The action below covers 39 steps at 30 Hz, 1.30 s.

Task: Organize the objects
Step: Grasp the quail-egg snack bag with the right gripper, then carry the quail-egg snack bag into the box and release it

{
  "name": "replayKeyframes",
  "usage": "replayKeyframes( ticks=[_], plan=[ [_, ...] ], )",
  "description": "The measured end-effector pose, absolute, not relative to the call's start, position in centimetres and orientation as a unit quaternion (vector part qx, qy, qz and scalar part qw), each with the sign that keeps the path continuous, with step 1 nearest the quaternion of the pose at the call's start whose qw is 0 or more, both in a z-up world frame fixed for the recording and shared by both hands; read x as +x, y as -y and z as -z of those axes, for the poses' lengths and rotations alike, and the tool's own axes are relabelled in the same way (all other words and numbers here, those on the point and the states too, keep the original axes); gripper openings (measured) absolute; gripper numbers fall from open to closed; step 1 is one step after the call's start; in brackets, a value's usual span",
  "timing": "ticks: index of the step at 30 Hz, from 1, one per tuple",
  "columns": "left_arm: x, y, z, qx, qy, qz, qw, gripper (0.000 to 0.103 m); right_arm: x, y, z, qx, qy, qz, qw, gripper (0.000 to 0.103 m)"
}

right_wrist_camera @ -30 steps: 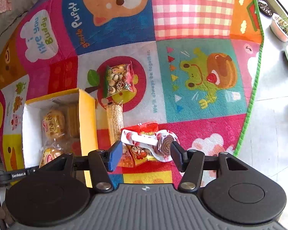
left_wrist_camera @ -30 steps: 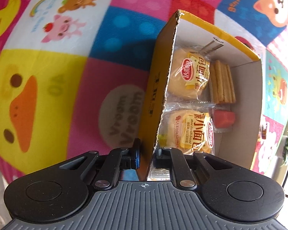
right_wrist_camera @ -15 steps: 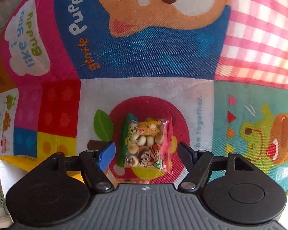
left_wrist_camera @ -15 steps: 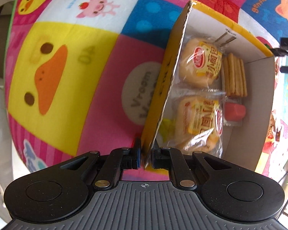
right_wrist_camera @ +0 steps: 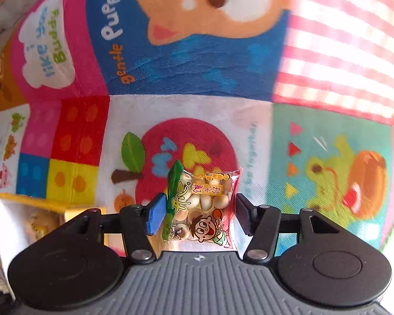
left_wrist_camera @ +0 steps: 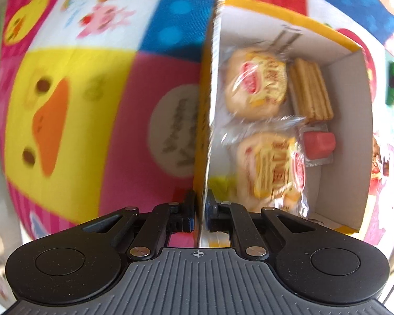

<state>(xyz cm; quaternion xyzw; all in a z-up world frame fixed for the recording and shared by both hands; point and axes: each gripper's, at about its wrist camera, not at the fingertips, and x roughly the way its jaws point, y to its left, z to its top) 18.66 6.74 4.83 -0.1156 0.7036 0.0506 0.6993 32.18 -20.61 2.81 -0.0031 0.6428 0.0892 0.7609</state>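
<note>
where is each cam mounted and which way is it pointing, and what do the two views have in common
Left wrist: sits on the left gripper, looking along its fingers into the yellow box, whose wall the fingers clamp; wrapped breads and crackers lie inside.
Right wrist: sits on the right gripper, looking down at the play mat; open fingers straddle the snack bag.
Shared: the yellow box, at the right view's lower left, and the mat.

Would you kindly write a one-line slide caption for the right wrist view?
Open right gripper straddling a snack bag on the cartoon play mat.
</note>
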Motion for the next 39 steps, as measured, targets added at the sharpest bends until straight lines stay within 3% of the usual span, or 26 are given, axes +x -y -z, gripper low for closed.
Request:
replayKeyframes(
  ticks=[7, 15, 25, 39],
  plan=[
    [22.6, -5.5, -5.7, -0.101, -0.687, -0.017, 0.720, 0.008, 22.7, 25.6, -8.0, 0.054, -0.648, -0.052, 0.758, 0.056],
    [25.0, -4.4, -6.7, -0.080, -0.664, 0.024, 0.743, 0.008, 15.3, 25.8, -9.1, 0.086, -0.663, -0.008, 0.744, 0.056],
    [18.8, -4.5, -7.7, -0.051, -0.658, 0.068, 0.748, 0.011, 11.7, 22.6, -8.8, 0.104, -0.660, -0.008, 0.744, 0.056],
    [18.2, -6.4, -9.1, -0.058, -0.635, 0.066, 0.767, 0.008, 9.4, 22.0, -10.0, 0.080, -0.660, -0.016, 0.747, 0.056]
  ],
)
